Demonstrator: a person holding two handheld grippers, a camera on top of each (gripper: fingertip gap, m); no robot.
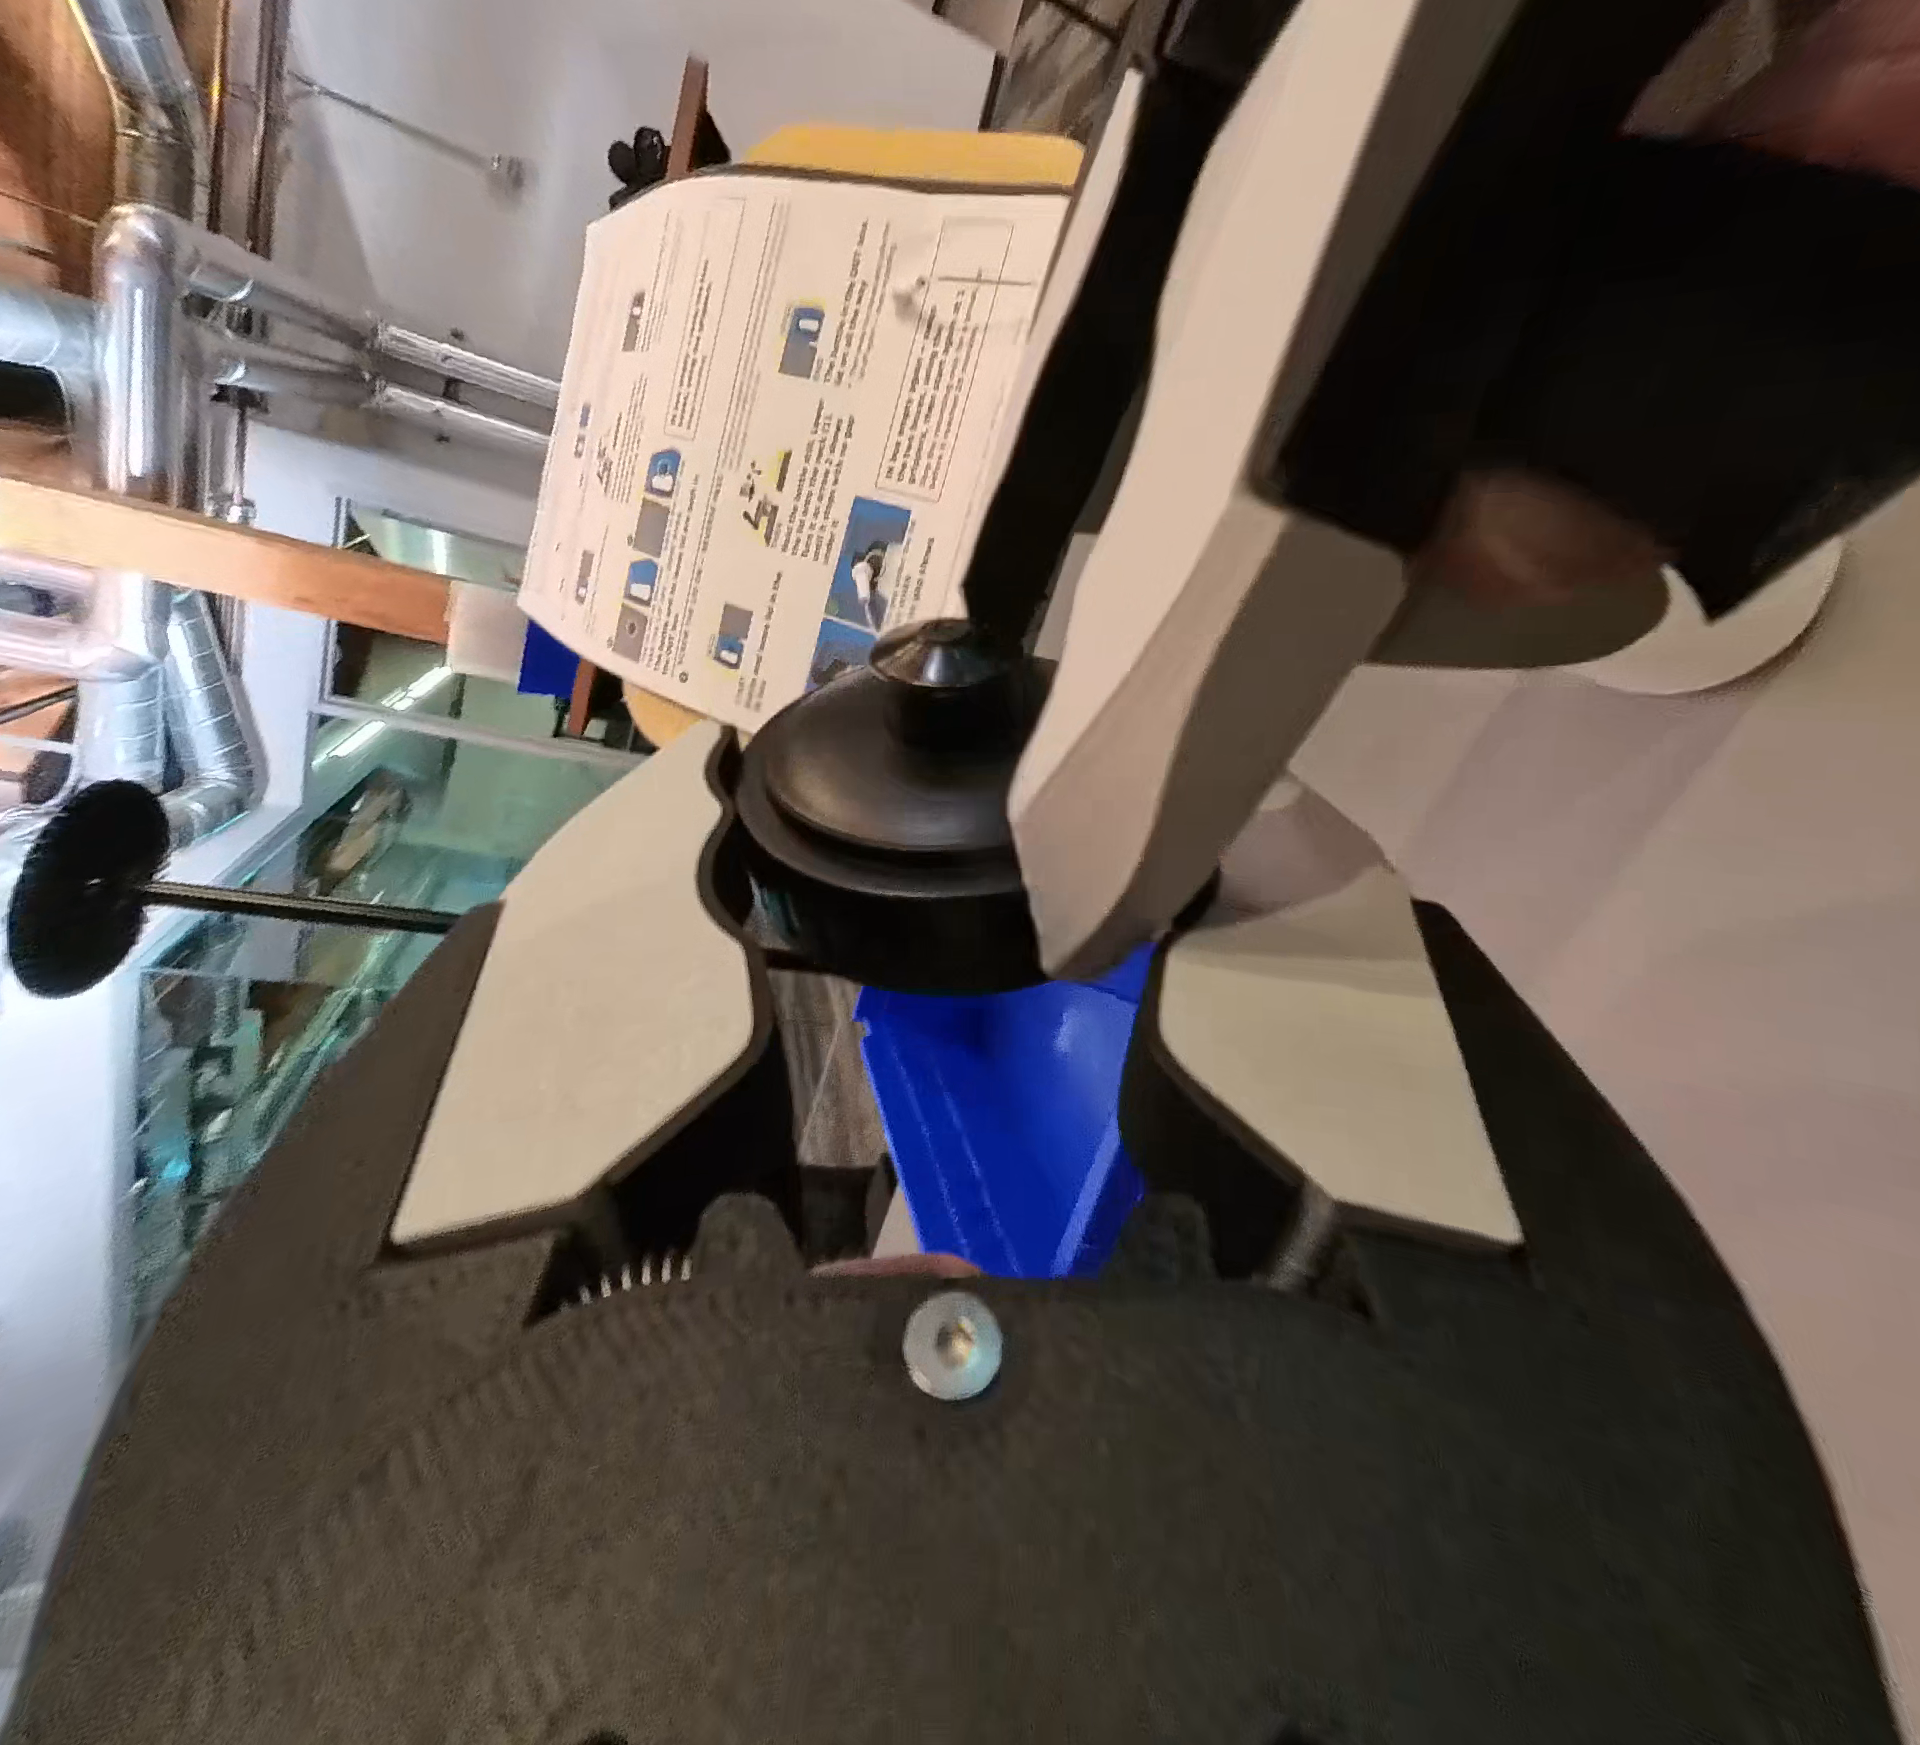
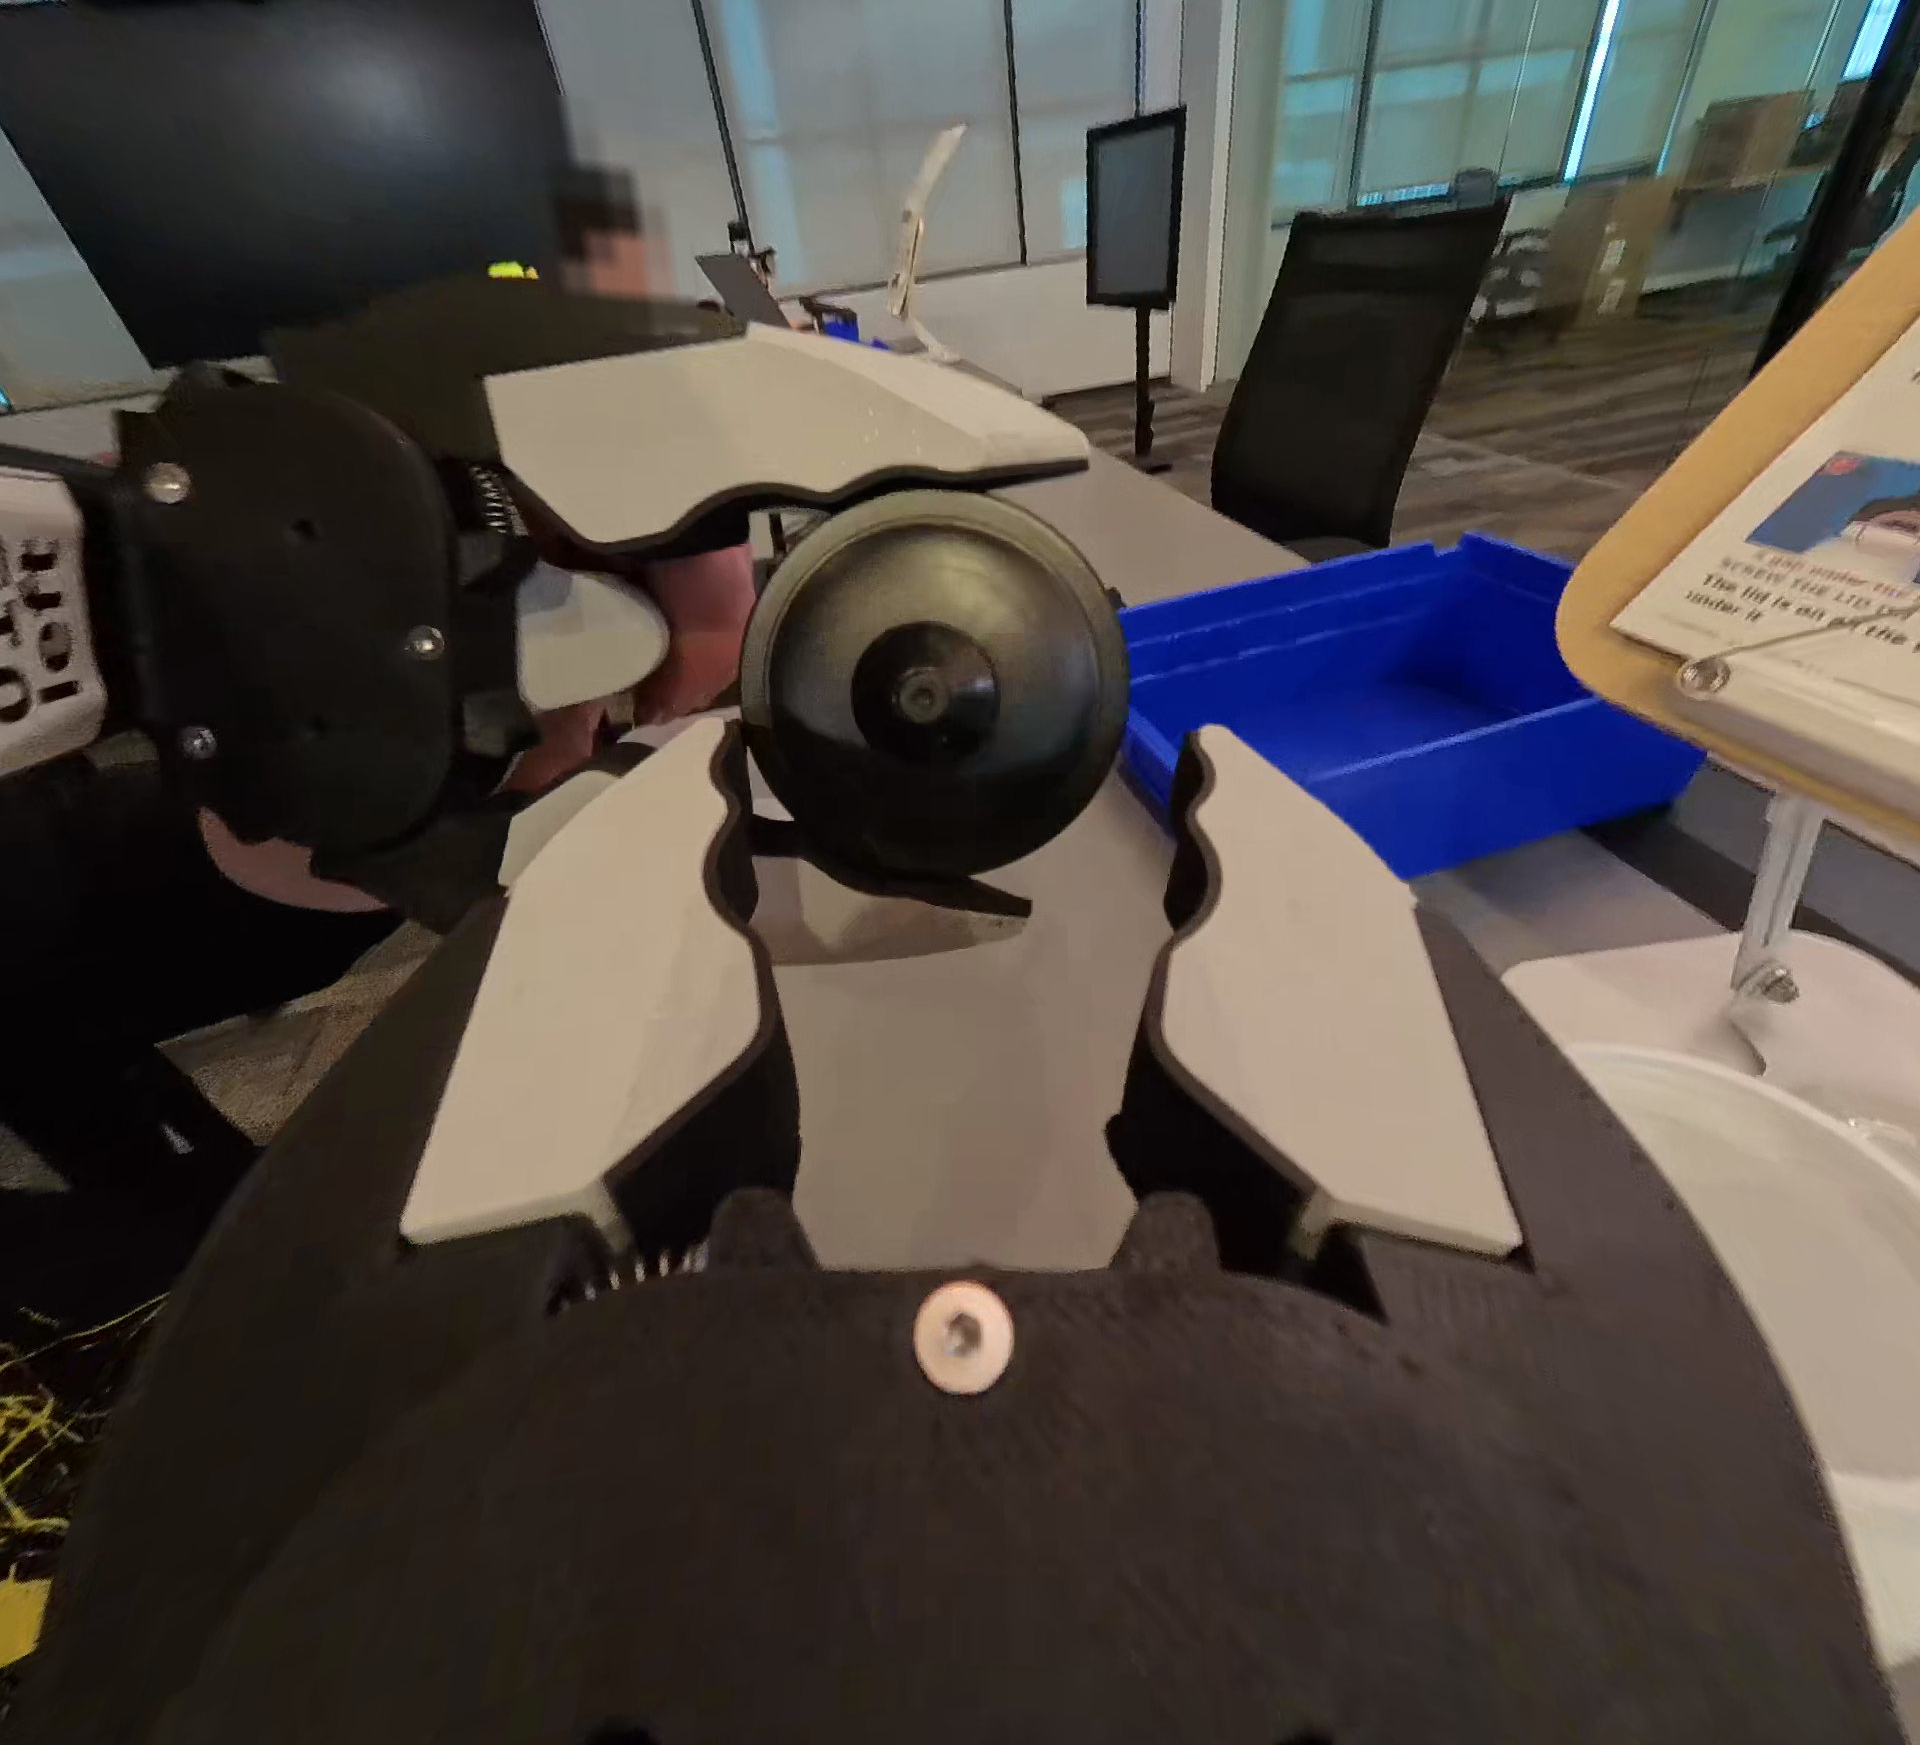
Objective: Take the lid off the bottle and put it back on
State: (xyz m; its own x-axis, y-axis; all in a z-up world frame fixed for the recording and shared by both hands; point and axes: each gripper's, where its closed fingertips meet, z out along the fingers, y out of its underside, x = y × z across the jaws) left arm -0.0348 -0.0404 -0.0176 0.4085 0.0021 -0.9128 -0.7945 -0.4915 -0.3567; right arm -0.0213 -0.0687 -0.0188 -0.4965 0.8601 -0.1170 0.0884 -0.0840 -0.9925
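Left gripper clamping black lid, right gripper open

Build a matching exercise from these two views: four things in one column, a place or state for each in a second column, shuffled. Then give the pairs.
Column 1
1. black lid
2. blue bin
3. printed sheet
4. right tongs

Column 2
A. open, one finger on each side of the lid
B. clipped to a tilted board
C. gripped in the left tongs
D. resting on the grey table, beyond the lid

Pairs: 1-C, 2-D, 3-B, 4-A
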